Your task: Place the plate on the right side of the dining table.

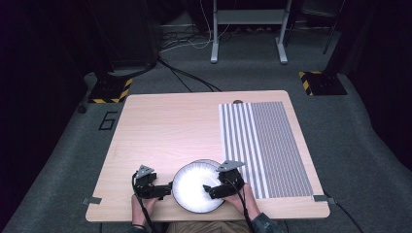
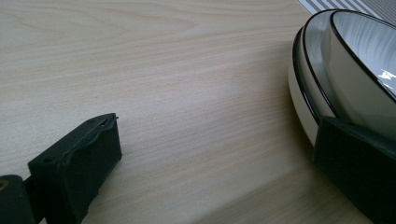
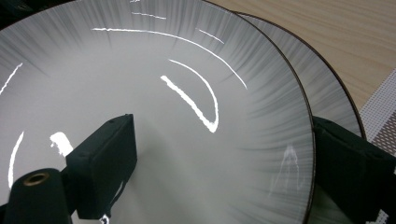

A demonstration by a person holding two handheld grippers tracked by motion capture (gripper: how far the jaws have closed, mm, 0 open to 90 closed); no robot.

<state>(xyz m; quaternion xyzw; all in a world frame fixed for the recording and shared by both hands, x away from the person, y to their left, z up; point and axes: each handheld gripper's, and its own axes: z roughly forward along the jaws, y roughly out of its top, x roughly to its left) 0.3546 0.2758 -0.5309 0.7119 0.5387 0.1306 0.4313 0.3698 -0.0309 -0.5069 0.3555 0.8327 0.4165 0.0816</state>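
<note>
Grey carpet, cables and a stand's legs behind; pale wood table (image 1: 160,141) in front of me.

Item 1: striped placemat (image 1: 265,145), right half of the table, bare.

Item 2: 2 white plates with dark rims, stacked at the near edge, touching the placemat's left border. Upper plate (image 3: 163,116) sits shifted off the lower plate (image 3: 327,98), whose rim shows as a crescent beyond it.

Item 3: my left hand-held gripper (image 1: 153,189), jaws spread, low on the table at the stack's left rim; 1 jaw against the plate's side, the other well apart on bare wood.

Item 4: my right hand-held gripper (image 1: 218,187), jaws spread wide astride the upper plate's right rim, 1 jaw over its face, 1 outside. Pads do not appear to press yet.

Status, as I judge it: plates not yet parted or on the placemat; gripping, lifting and placing remain.

Unclear: contact under the right outer jaw; the stack's near edge, hidden by my hands.
</note>
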